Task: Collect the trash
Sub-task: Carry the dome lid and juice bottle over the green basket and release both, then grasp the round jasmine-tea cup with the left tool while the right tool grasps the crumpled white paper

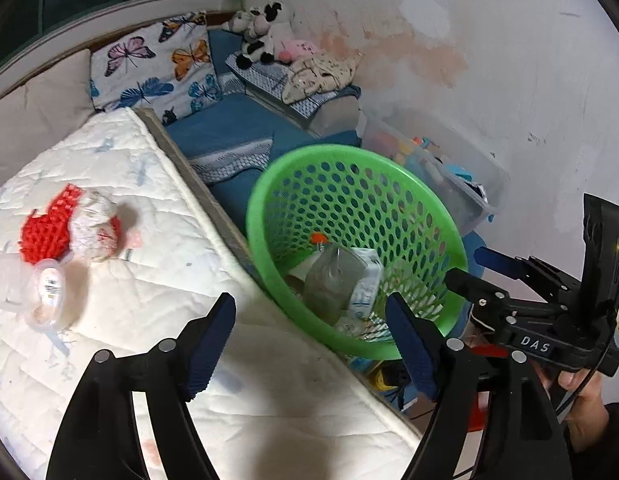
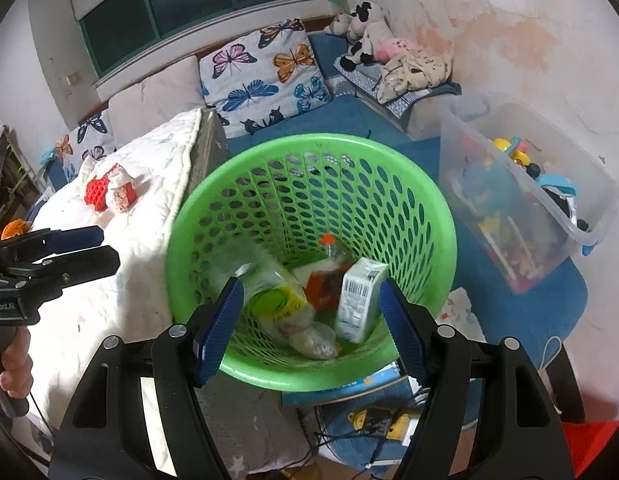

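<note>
A green perforated basket (image 2: 309,168) stands beside the mattress and also shows in the left wrist view (image 1: 269,184). Inside lie an orange-capped bottle (image 2: 329,268), a white carton (image 2: 359,300), a yellow-green wrapper (image 2: 275,300), blurred, and a crumpled wad (image 2: 315,340). My right gripper (image 2: 311,320) is open and empty just above the basket's mouth. My left gripper (image 1: 311,340) is open and empty over the mattress edge. On the mattress lie a red mesh piece with crumpled paper (image 1: 75,226) and a clear plastic cup (image 1: 47,296).
The white quilted mattress (image 1: 157,280) fills the left. Butterfly pillows (image 2: 265,80), plush toys (image 2: 361,28) and folded cloths sit on blue bedding behind. A clear toy bin (image 2: 521,200) stands right of the basket. Cables and a yellow item (image 2: 373,420) lie on the floor below.
</note>
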`<state>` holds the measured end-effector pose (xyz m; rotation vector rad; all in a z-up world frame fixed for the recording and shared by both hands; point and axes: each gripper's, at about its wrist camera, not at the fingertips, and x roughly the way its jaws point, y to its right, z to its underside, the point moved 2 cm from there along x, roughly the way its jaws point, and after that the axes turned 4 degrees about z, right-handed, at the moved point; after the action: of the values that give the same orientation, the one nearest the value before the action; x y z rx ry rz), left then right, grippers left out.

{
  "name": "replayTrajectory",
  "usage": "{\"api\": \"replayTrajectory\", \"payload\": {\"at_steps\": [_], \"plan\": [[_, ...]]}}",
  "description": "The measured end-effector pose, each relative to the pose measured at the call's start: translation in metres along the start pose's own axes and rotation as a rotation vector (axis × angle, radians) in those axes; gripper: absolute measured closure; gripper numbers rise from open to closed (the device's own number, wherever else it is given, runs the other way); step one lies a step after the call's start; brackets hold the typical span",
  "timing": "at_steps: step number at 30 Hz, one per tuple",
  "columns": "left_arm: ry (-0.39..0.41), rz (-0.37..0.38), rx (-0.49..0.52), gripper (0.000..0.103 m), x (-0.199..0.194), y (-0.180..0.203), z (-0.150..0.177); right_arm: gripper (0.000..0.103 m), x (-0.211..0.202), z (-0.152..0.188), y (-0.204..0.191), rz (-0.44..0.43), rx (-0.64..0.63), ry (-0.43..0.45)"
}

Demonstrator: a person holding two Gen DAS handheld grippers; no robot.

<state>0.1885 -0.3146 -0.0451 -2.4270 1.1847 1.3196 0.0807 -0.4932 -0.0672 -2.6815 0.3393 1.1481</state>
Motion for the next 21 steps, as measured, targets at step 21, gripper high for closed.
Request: {"api": "replayTrajectory", "payload": {"at_steps": [21], "plan": [[0.044,-0.305,-0.279,0.022,-0.043,-0.179,0.026,0.030,0.021,-0.033,-0.126,-0.126,-0.196,0.004]]}}
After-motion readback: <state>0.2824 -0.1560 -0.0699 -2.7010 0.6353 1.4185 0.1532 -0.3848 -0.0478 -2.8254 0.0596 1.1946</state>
